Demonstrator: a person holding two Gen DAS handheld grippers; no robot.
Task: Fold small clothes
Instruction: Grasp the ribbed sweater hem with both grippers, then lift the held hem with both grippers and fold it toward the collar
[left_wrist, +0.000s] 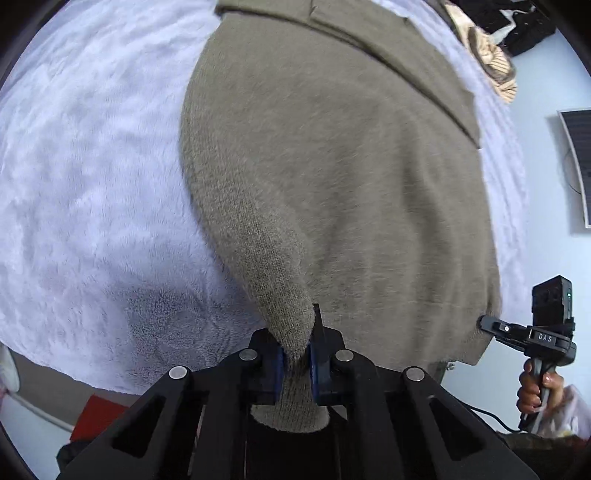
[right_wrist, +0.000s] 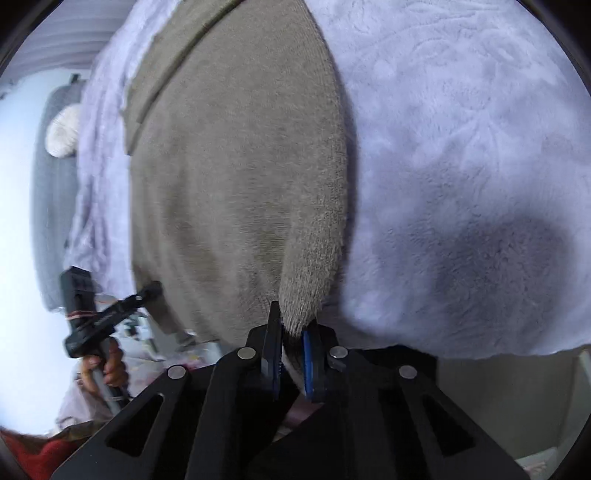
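Fingers: left gripper (left_wrist: 296, 363) and right gripper (right_wrist: 291, 363) both pinch corners of the brown sweater (left_wrist: 332, 184).
Underneath: fluffy white blanket (left_wrist: 92, 184).

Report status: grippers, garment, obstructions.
Left gripper shut on sweater corner. Right gripper shut on the other corner. Sweater spread on blanket, near edge raised. Nothing in the way.

Soft, even daylight; a dark shadow blotches the pale lilac fleece blanket (right_wrist: 480, 147). Fisheye edges curve, slightly blurred.
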